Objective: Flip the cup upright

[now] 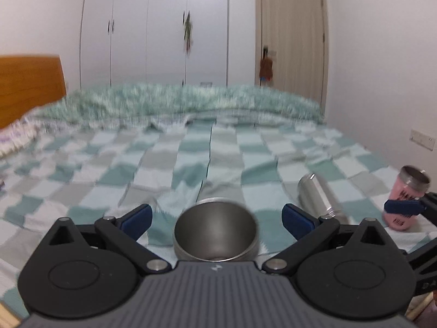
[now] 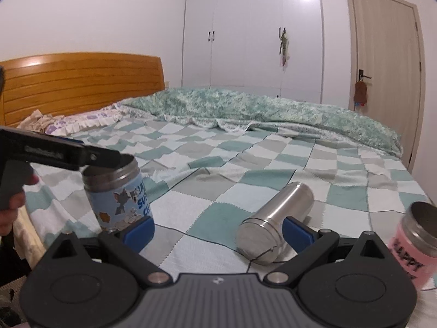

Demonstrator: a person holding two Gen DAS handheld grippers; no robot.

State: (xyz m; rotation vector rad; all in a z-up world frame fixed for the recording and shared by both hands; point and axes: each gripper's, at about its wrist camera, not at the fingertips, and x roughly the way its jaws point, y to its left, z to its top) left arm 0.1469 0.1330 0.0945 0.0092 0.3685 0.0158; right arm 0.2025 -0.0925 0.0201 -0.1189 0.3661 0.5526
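A blue cartoon cup stands upright on the checkered bedspread. Its steel mouth faces up between the fingers of my left gripper, which is open just above the rim; that gripper also shows in the right wrist view over the cup. My right gripper is open and empty, low over the bed. A steel flask lies on its side by the right blue fingertip; it also shows in the left wrist view. A pink cup stands upright at the right.
A green blanket is bunched along the far side of the bed. A wooden headboard stands at the left, with white wardrobes and a door behind. The bed's near edge runs under the grippers.
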